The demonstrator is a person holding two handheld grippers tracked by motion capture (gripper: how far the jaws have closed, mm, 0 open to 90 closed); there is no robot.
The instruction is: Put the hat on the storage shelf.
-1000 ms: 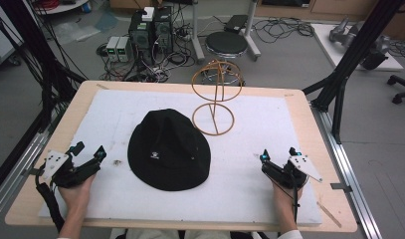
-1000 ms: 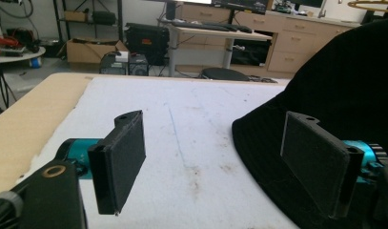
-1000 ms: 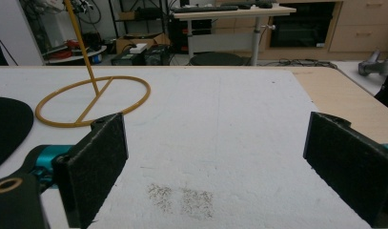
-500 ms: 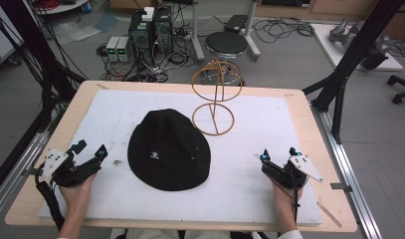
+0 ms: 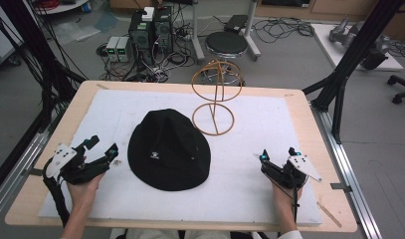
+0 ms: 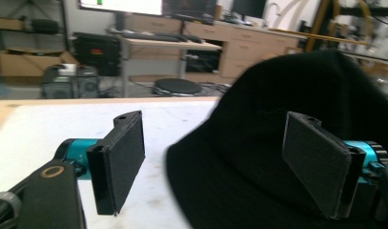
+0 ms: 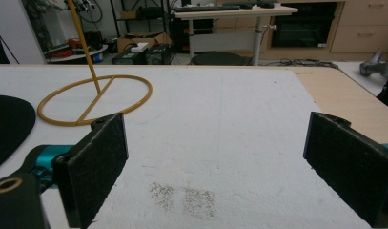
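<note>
A black bucket hat lies crown up in the middle of the white mat, and its brim and crown loom close in the left gripper view. Behind it to the right stands a gold wire hat stand with a round base ring. My left gripper rests open at the mat's left, just off the hat's brim, jaws wide apart. At the mat's right my right gripper is open with bare mat between its pads.
The wooden table's edge frames the mat. A faint grey smudge marks the mat in front of the right gripper. Black frame posts stand at the right, with a stool and computer boxes on the floor behind.
</note>
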